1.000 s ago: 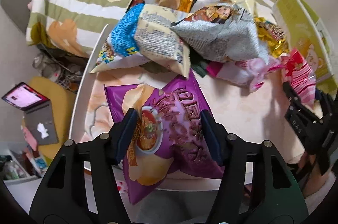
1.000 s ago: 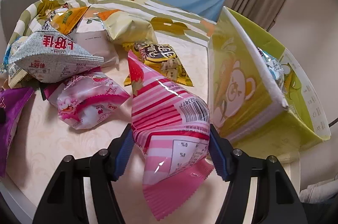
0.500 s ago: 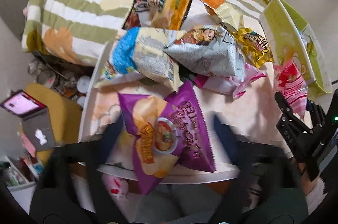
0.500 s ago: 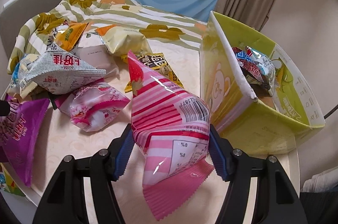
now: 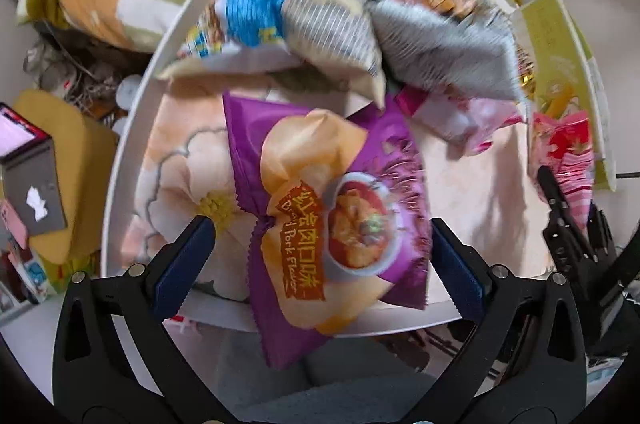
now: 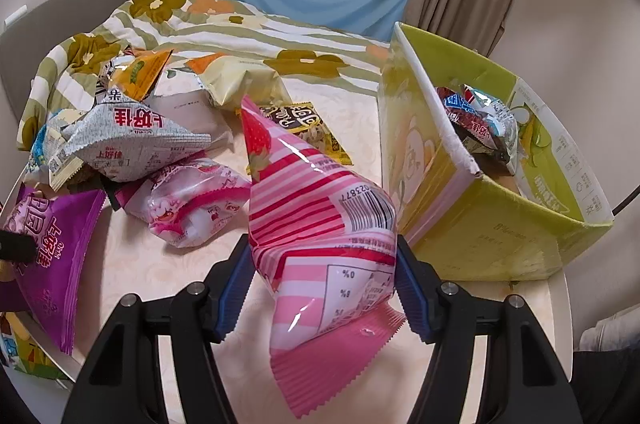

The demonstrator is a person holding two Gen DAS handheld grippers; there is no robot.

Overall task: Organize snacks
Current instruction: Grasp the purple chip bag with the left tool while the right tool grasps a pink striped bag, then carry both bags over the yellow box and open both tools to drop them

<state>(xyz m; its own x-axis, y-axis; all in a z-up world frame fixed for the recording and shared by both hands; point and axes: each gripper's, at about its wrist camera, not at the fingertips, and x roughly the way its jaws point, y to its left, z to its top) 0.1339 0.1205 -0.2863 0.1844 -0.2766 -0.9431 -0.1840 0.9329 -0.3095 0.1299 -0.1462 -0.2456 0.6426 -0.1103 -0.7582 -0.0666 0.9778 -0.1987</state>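
My left gripper [image 5: 320,264] is open, its blue pads wide on either side of a purple chip bag [image 5: 332,208] that lies at the table's near edge. The same purple chip bag [image 6: 48,252] shows at the left of the right wrist view. My right gripper [image 6: 322,280] is shut on a pink striped strawberry snack bag [image 6: 320,224], held above the table next to a yellow-green box [image 6: 496,224]. That box holds several snack packets [image 6: 480,120]. The pink striped bag [image 5: 568,148] also shows at the right of the left wrist view.
Several more snack bags are piled on the round table [image 6: 160,264]: a grey one [image 6: 132,140], a pale pink one [image 6: 192,200], a yellow-black one [image 6: 304,128], a blue-and-cream one [image 5: 296,16]. A flowered blanket [image 6: 224,24] lies behind. A laptop [image 5: 24,144] sits below left.
My left gripper opened and let go of the purple chip bag, which now lies on the table. My right gripper lifted the pink bag higher beside the box.
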